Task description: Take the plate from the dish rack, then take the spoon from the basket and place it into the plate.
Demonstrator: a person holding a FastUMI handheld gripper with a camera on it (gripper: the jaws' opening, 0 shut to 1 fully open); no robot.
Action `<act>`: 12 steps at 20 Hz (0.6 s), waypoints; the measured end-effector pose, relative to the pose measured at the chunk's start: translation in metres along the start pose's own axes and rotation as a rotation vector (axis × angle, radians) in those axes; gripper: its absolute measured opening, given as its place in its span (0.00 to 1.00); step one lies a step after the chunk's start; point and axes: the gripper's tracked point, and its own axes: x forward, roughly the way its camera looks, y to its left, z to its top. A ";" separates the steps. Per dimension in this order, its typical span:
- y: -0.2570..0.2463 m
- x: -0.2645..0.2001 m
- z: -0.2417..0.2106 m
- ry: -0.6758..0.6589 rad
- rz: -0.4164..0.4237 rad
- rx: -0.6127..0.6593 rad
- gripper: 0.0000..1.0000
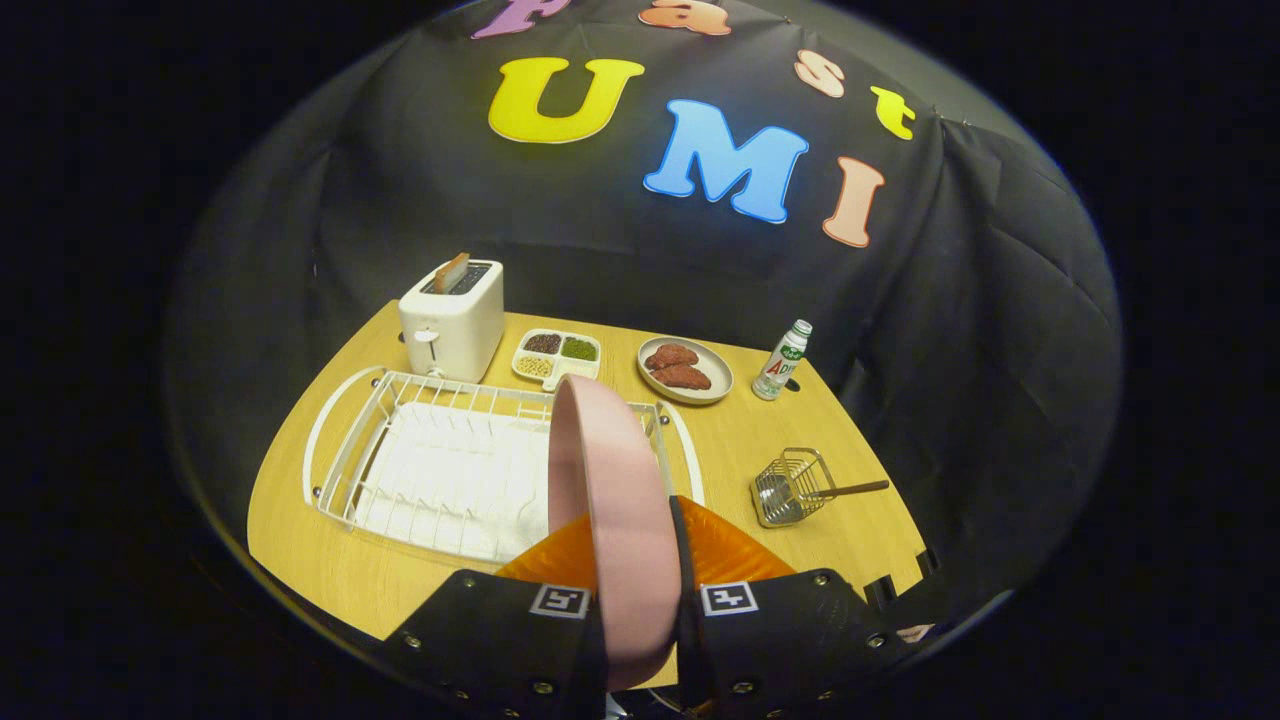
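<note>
A pink plate (610, 500) stands on edge between my fingers, lifted above the white wire dish rack (440, 465). My gripper (632, 590) is shut on the plate's rim, one finger on each face. The rack lies just ahead and to the left of the fingers, with nothing in its slots. To the right, beyond the fingers, a small wire basket (790, 487) lies tipped on the wooden table (850, 450), with the brown handle of the spoon (855, 489) sticking out to the right.
A white toaster (452, 320) with a slice of toast stands behind the rack. Further right along the back are a divided snack tray (557, 357), a grey plate of brown food (685, 370) and a small bottle (783, 360). Black cloth walls surround the table.
</note>
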 end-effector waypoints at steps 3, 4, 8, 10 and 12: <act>0.007 -0.011 -0.036 0.025 0.068 -0.027 0.26; 0.009 -0.013 -0.048 0.037 0.091 -0.030 0.26; 0.020 -0.010 -0.093 0.092 0.184 0.003 0.26; 0.022 -0.006 -0.109 0.115 0.213 0.020 0.26; 0.022 0.000 -0.123 0.135 0.238 0.037 0.26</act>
